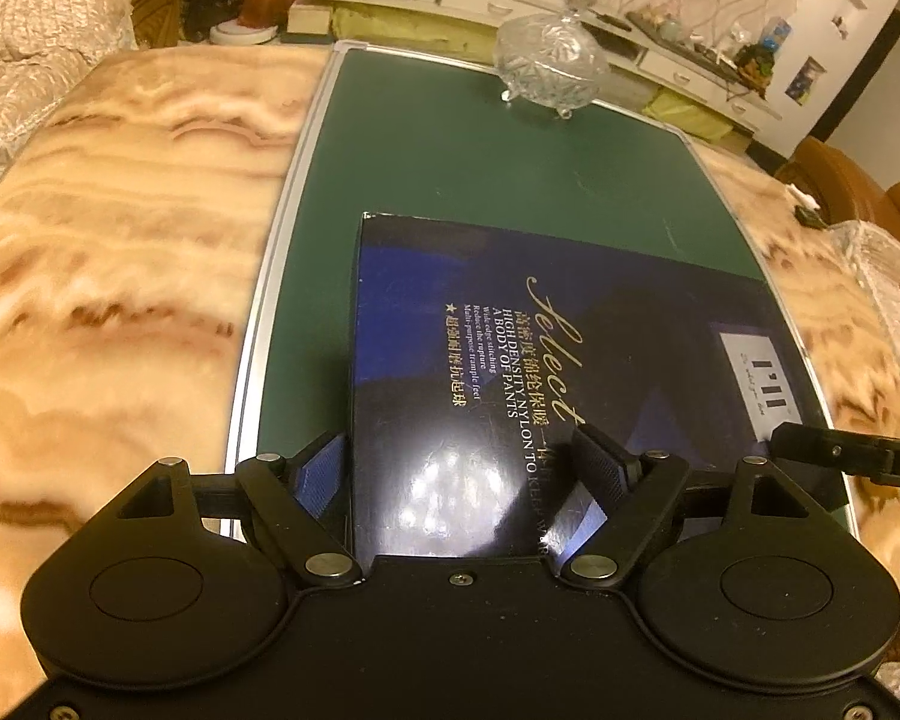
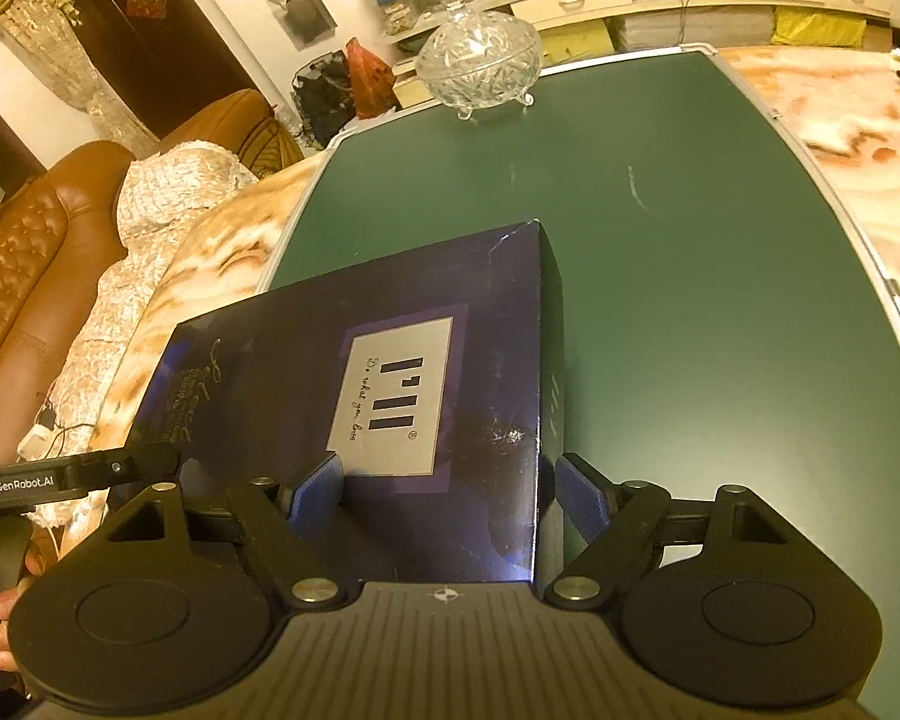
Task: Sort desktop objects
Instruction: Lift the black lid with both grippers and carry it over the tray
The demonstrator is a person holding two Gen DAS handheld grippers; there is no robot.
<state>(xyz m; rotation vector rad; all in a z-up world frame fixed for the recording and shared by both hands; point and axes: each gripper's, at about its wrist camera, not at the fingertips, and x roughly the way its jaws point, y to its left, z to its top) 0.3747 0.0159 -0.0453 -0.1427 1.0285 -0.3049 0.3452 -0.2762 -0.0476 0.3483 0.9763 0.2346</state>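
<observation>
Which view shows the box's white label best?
Right wrist: the label sits central on the box, whole and legible. Left wrist shows it small, near the right edge, partly cut off by the other hand-held gripper.

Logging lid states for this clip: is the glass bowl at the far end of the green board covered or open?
Covered. The glass bowl carries its domed lid, knob on top in the left view, standing upright on its small feet.

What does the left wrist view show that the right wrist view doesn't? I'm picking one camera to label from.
Only the left wrist view shows the box's gold "Select" lettering clearly and the right claw's tip at its corner. Only the right wrist view shows the brown sofa and the box's side face. Both show the box between blue claw pads, the green board, and the glass lidded bowl.
</observation>
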